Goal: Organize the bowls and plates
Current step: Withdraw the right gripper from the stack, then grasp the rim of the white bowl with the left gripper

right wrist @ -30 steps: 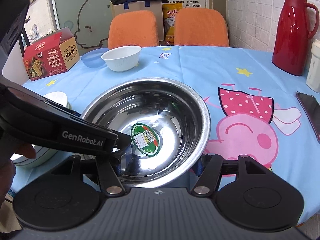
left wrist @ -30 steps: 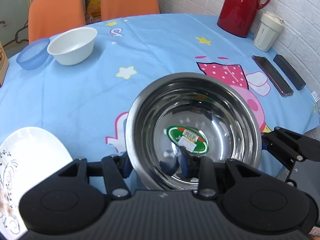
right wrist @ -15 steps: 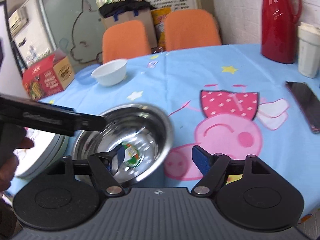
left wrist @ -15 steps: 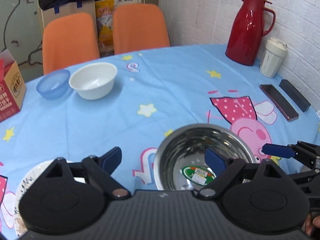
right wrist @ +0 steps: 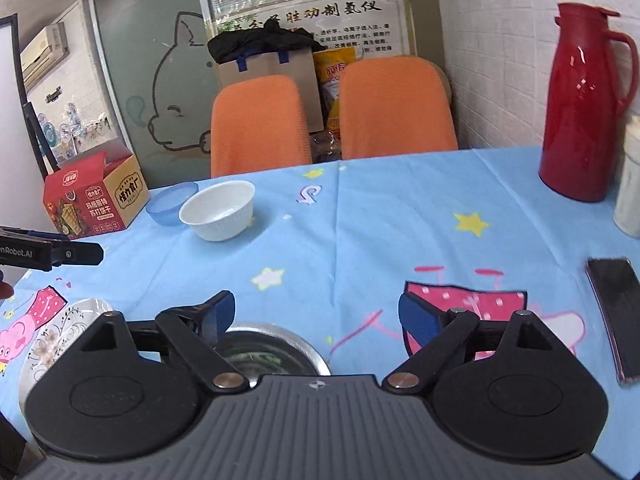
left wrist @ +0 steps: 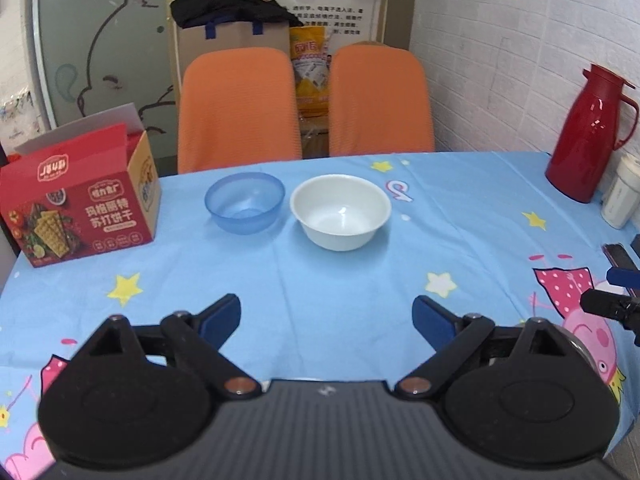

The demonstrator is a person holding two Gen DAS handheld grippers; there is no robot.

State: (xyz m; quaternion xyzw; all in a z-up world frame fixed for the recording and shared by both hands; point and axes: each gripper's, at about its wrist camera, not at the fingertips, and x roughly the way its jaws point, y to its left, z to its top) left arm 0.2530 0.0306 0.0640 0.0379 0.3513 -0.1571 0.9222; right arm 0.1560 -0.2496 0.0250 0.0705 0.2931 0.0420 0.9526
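Observation:
A white bowl and a blue plastic bowl sit side by side at the far side of the table; both also show in the right wrist view, white and blue. A steel bowl stands on the table just below my right gripper, which is open and empty. A patterned white plate lies at the near left. My left gripper is open and empty above the blue tablecloth.
A red cracker box stands at the far left. A red thermos and a white cup stand at the right by the wall. A phone lies at the right edge. Two orange chairs stand behind the table.
Both grippers opened off the steel bowl's rim, then lifted and pulled back. The steel bowl stays on the table near the front edge.

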